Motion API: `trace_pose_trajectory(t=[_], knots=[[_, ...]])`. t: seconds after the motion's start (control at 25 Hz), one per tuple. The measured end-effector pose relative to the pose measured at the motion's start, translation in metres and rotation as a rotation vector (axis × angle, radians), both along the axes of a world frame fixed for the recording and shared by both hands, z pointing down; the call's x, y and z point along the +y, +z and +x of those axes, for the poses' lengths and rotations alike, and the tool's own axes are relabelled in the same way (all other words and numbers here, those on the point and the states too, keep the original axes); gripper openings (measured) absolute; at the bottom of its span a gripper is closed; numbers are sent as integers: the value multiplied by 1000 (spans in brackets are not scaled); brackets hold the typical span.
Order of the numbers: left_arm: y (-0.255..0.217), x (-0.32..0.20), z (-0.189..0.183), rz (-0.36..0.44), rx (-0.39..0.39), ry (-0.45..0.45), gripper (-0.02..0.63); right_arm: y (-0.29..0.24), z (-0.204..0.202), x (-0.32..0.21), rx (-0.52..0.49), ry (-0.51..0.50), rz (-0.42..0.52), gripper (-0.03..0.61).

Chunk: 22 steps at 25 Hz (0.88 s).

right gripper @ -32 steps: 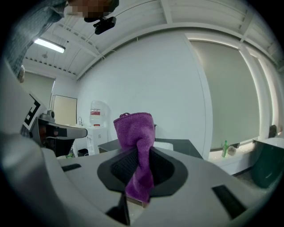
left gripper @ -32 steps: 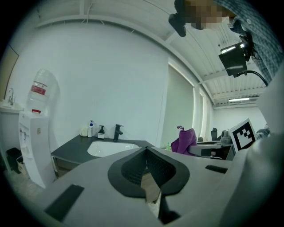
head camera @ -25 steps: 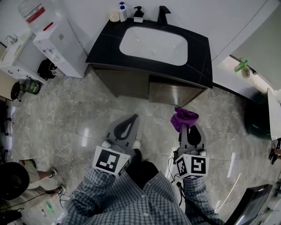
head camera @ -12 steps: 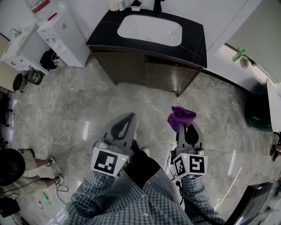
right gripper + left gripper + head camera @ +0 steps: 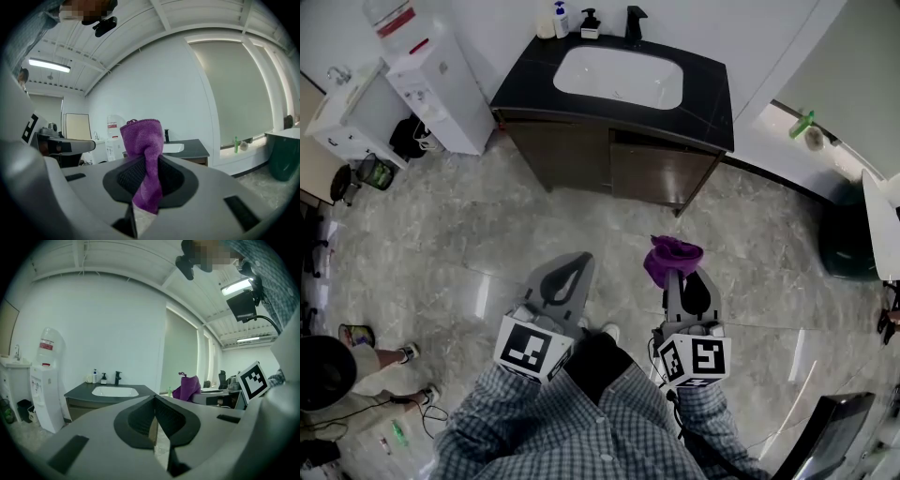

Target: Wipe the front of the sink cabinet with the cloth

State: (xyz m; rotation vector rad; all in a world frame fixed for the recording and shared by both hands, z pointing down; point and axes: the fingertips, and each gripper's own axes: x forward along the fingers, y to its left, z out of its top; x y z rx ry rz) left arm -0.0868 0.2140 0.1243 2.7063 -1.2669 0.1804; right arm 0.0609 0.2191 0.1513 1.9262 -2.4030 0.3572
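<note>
Standing farther from sink cabinet (image 5: 614, 169); right gripper (image 5: 674, 275) still clamps cloth (image 5: 671, 254).

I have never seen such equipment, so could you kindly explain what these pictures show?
There is no robot: a person in a checked shirt holds a grey two-jaw tool in each hand. One picture comes from a camera on the person's head, looking down; the other two from cameras riding on the tools. The left tool is shut and empty. The right tool is shut on a purple terry cloth. Ahead stands the dark wooden sink cabinet with black top and white basin. Soap bottles and a black tap stand on its top.
</note>
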Motion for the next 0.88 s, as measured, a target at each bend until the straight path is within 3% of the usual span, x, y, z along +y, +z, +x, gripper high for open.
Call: trace_pose_trajectory(t=[0.4,0.88], knots=[[-17,-12,-14,29,9,37,11,-18,-26,-7,14,1,38,74],[-26,-20,-10,57,42,64,11,-27,-24,-14,30,30,40,74]])
